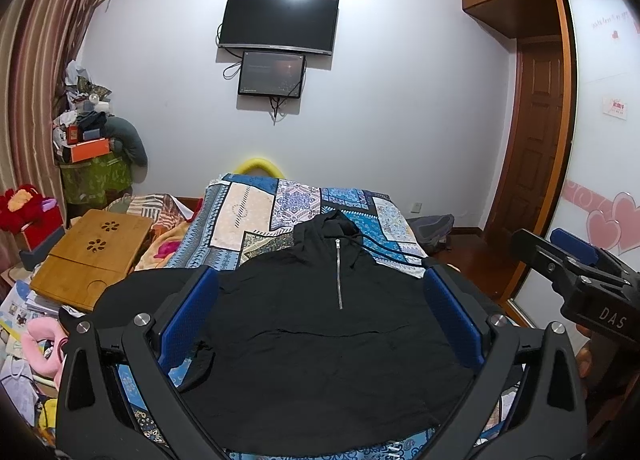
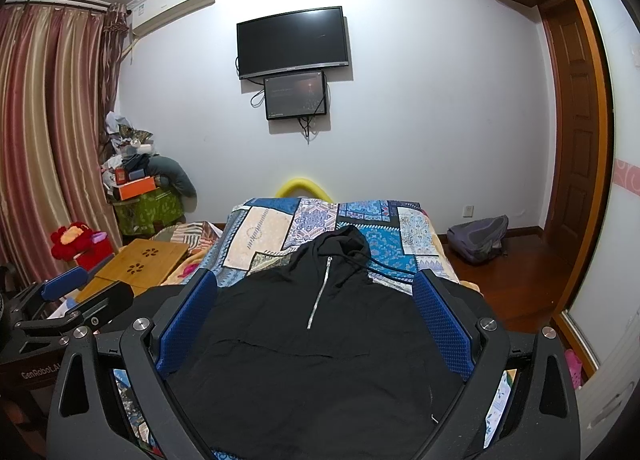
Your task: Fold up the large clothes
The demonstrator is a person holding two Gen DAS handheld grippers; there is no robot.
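Observation:
A black hooded pullover (image 1: 320, 340) with a short silver zip lies flat, front up, on the patterned bed cover (image 1: 256, 216), hood toward the far wall. It also shows in the right wrist view (image 2: 304, 372). My left gripper (image 1: 320, 284) is open and empty, held above the pullover's lower part. My right gripper (image 2: 316, 288) is open and empty, also above it. The right gripper shows at the right edge of the left wrist view (image 1: 568, 260). The left gripper shows at the left of the right wrist view (image 2: 76, 292).
A bamboo lap table (image 1: 88, 252) and clutter lie left of the bed. A TV (image 1: 280, 22) hangs on the far wall. A grey backpack (image 2: 478, 238) sits on the wooden floor at right. A wardrobe (image 1: 600, 140) stands at far right.

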